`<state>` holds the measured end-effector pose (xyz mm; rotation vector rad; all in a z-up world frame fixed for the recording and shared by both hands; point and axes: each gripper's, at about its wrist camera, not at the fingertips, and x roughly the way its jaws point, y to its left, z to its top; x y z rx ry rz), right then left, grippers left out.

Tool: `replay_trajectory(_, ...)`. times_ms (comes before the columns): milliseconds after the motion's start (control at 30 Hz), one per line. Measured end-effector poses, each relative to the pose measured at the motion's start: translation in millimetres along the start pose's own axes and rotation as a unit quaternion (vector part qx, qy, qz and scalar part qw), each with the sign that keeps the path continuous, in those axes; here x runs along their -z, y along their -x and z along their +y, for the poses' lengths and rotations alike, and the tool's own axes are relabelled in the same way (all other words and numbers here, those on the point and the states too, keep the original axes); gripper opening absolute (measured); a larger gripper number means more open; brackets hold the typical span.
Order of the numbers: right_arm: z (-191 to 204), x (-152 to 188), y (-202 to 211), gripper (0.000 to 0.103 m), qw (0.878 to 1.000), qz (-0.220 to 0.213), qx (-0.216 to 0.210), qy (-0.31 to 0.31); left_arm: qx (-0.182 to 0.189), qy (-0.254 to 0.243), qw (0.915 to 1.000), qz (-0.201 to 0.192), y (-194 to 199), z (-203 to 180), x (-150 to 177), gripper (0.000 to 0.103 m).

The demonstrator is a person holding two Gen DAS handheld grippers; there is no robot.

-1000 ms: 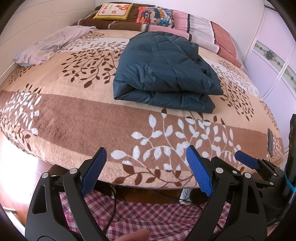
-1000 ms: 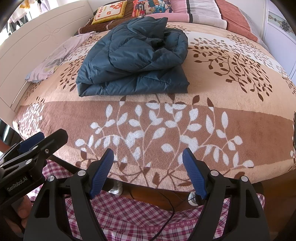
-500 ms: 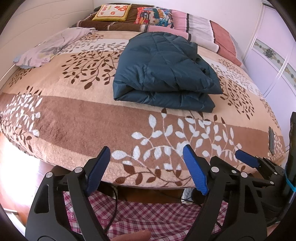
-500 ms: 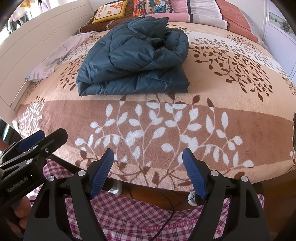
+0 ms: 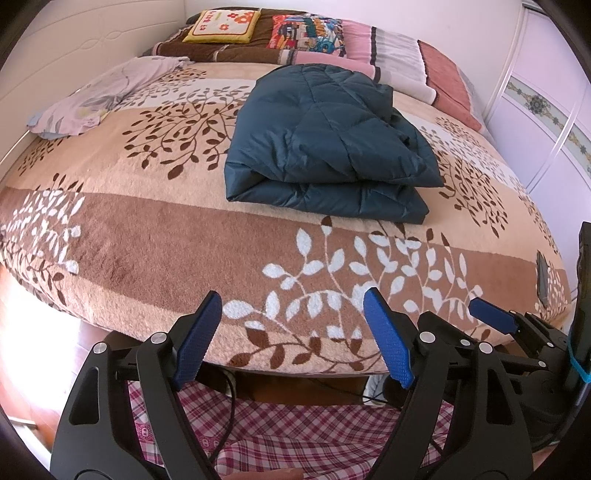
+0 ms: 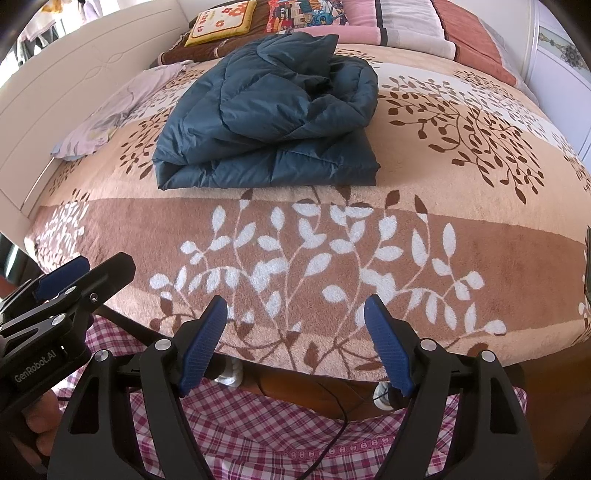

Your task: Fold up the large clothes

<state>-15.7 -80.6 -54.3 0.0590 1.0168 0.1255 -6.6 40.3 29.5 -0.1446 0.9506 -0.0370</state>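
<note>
Jacket [image 5: 317,144] folded on bed | left hand-held gripper [image 6: 79,275] "GenRobot.AI" | both hand-held grippers wide, empty

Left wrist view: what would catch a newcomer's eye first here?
The folded dark teal down jacket stands out, lying in the middle of the bed on a brown-and-beige leaf-patterned blanket. Behind it, at the head of the bed, a yellow flowered cushion sits beside striped pillows. In the foreground, the left hand-held gripper hangs open over the bed's near edge, gripping nothing.

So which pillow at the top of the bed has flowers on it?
The square yellow cushion on the left, with orange flowers. The colourful cartoon-print pillow beside it shows a busy picture instead.
</note>
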Motion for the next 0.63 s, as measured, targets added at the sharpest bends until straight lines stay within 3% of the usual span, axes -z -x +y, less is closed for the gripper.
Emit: replay_trajectory(633,0.3,1.2,-1.2,0.076,1.000,0.003,0.000,0.001,-0.002,-0.002,1.0000,0.003,-0.8,0.4,0.4,0.079)
